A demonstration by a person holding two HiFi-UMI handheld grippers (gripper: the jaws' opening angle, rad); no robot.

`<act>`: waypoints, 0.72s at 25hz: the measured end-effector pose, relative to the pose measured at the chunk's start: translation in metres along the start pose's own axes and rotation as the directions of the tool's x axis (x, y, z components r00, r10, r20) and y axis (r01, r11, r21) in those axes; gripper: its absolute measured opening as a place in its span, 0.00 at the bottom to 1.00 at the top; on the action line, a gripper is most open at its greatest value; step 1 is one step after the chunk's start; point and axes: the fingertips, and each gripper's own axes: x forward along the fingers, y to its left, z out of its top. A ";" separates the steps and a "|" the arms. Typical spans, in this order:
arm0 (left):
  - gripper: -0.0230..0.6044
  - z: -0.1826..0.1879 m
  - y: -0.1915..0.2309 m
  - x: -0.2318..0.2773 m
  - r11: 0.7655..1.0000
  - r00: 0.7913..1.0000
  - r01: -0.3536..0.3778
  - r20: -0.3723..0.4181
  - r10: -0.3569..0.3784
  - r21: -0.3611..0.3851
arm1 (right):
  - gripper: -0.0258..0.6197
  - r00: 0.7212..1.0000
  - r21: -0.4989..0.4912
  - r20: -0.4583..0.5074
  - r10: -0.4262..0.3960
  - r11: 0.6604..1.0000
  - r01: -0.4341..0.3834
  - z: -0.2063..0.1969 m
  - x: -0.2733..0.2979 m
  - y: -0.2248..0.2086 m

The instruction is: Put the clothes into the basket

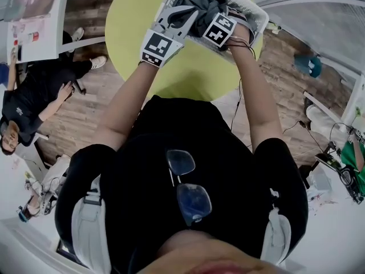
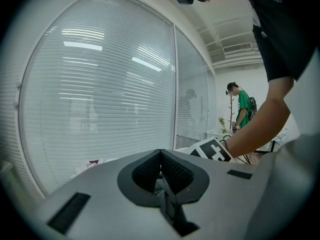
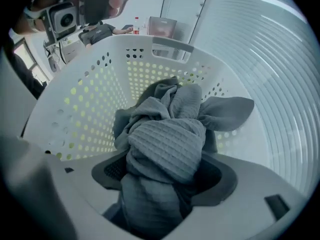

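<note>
A white perforated basket (image 1: pixel 258 15) stands on the round yellow-green table (image 1: pixel 188 67). Grey clothes (image 1: pixel 208 1) hang bunched over it, held by both grippers. In the head view my left gripper (image 1: pixel 191 15) pinches the bundle's left side and my right gripper (image 1: pixel 221 11) grips its right side. The right gripper view looks into the basket (image 3: pixel 95 89); a thick ribbed grey garment (image 3: pixel 167 144) fills my right gripper (image 3: pixel 165 176). In the left gripper view my left gripper (image 2: pixel 161 158) is shut, with a thin grey fold (image 2: pixel 167 196) caught between its pads, and faces window blinds.
A person in black (image 1: pixel 34 99) sits on the wooden floor at the left. A person in a green shirt (image 2: pixel 244 106) stands by a desk with cables at the right. Glass walls with blinds (image 2: pixel 110 99) lie beyond the table.
</note>
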 end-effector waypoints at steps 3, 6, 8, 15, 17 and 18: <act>0.05 -0.004 -0.002 0.001 1.000 1.000 -0.005 -0.010 0.005 -0.009 | 0.62 0.999 0.016 0.005 0.040 0.999 -0.040 -0.005 0.017 0.009; 0.05 -0.009 -0.003 0.000 1.000 1.000 -0.012 -0.021 0.012 -0.013 | 0.62 0.997 0.040 0.001 0.084 0.996 -0.084 -0.010 0.038 0.017; 0.05 -0.012 -0.003 -0.001 1.000 1.000 -0.017 -0.026 0.017 -0.015 | 0.62 0.995 0.043 -0.011 0.101 0.994 -0.100 -0.014 0.051 0.022; 0.05 -0.016 -0.008 -0.015 0.999 0.999 -0.030 -0.042 0.029 -0.023 | 0.64 0.991 0.056 -0.025 0.131 0.990 -0.129 -0.017 0.063 0.032; 0.05 -0.015 -0.009 -0.023 0.999 0.999 -0.030 -0.043 0.029 -0.023 | 0.64 0.993 0.061 -0.015 0.119 0.991 -0.118 -0.014 0.054 0.029; 0.05 -0.013 -0.010 -0.026 0.999 0.999 -0.030 -0.040 0.029 -0.024 | 0.64 0.994 0.068 -0.004 0.108 0.992 -0.107 -0.012 0.047 0.025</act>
